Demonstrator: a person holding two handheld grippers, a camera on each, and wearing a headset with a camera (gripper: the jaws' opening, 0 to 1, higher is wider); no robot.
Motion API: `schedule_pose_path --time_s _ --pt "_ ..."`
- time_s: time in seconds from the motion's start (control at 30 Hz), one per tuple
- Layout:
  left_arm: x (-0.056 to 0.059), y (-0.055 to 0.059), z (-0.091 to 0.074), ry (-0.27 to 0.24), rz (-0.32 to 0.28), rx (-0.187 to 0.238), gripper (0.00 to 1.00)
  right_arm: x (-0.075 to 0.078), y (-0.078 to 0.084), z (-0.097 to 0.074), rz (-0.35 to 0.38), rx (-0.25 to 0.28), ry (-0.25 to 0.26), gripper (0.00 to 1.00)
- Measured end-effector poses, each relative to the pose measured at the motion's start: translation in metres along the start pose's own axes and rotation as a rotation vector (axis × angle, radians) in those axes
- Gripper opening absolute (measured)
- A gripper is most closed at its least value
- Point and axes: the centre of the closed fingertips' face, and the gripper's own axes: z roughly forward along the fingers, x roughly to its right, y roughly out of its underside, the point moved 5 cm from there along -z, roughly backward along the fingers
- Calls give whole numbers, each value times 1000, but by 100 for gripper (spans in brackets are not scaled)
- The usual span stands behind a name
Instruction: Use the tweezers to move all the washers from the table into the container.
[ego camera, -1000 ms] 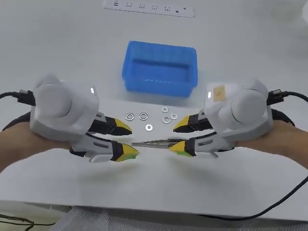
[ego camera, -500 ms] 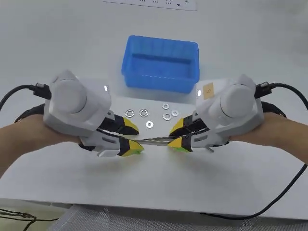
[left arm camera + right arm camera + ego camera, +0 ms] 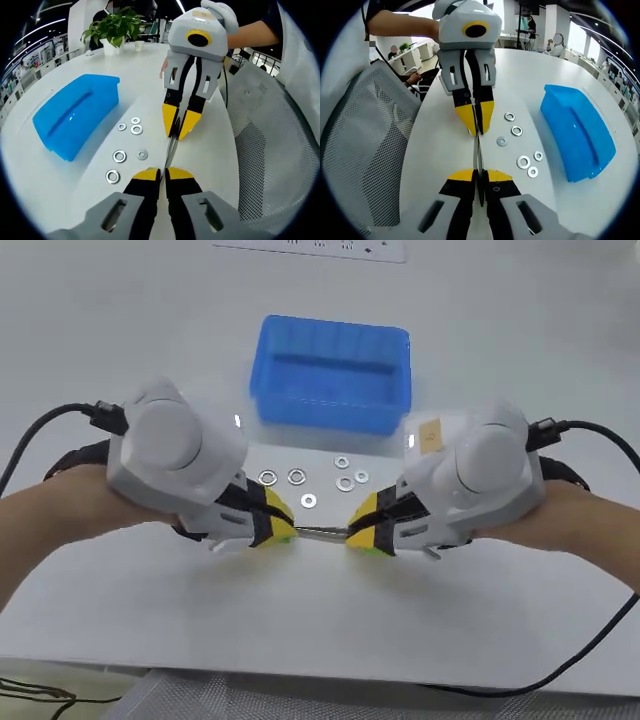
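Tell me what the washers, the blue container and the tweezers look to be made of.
Small round silver washers: likely metal, shiny grey with bright glints. Rectangular blue container: probably moulded plastic, with a glossy, uniform colour and ribbed walls. Slim silver tweezers: apparently steel, thin and reflective.

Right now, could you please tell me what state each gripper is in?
The left gripper is shut on one end of the tweezers.
The right gripper is shut on the other end.
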Motion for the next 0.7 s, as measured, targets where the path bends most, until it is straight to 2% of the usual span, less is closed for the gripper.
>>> schedule_pose_path --time_s 0.07,0.27,0.4,0.57,0.7 --pt "2 -1 -2 -6 31 -12 8 -2 -2 -1 -9 11 10 8" --pt "6 -7 -13 8 25 8 7 -4 -5 -6 -36 41 36 8" --pt "10 -13 -22 21 56 4 6 -7 -8 -9 -55 78 46 8" --pt "17 -24 -35 41 95 25 5 -11 -14 -14 -103 122 74 8" --pt "21 -36 -45 61 113 61 5 -15 -15 -16 -119 168 93 8"
